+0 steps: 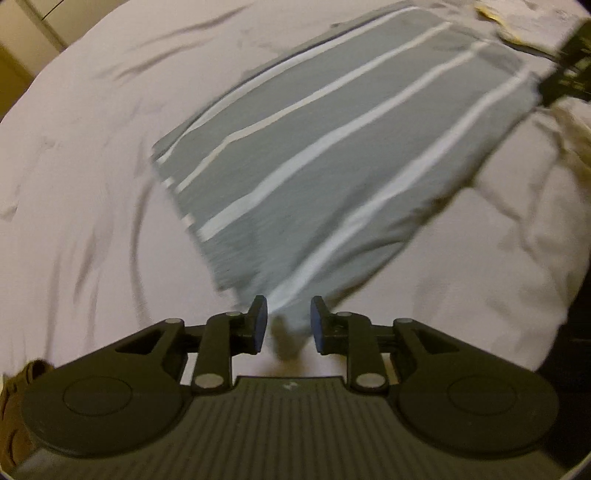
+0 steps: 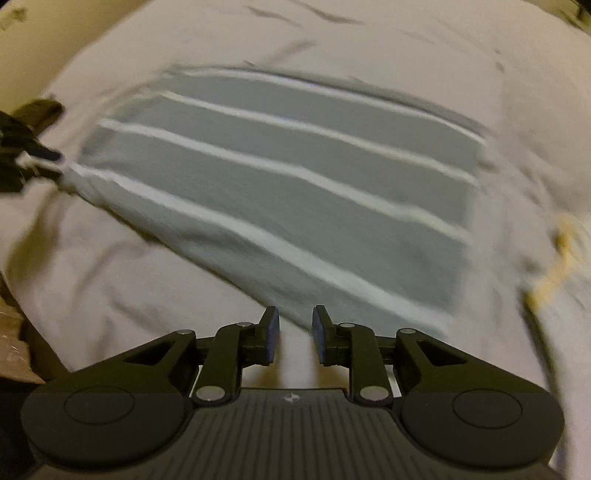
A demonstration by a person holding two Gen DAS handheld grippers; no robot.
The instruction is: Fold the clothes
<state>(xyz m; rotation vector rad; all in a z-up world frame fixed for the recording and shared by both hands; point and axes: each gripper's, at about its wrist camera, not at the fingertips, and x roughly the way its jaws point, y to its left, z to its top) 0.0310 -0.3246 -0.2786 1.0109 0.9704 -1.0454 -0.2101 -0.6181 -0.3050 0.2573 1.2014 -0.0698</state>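
Observation:
A folded grey garment with white stripes (image 1: 332, 155) (image 2: 288, 184) lies flat on the white bed sheet (image 1: 92, 166) (image 2: 110, 277). My left gripper (image 1: 289, 321) stands open at the garment's near corner, whose tip reaches in between the blue pads. In the right wrist view it shows as a dark shape (image 2: 26, 147) at the garment's left corner. My right gripper (image 2: 295, 332) is open just short of the garment's near edge, with bare sheet between its fingers. Seen from the left wrist, it (image 1: 569, 66) sits at the far right corner. Both views are motion-blurred.
The sheet is wrinkled around the garment. A pale yellow cloth (image 1: 495, 18) (image 2: 557, 258) lies past the garment's far side. Something brown (image 1: 22, 387) sits beside the bed at lower left, and cardboard (image 2: 14, 343) by the bed's left edge.

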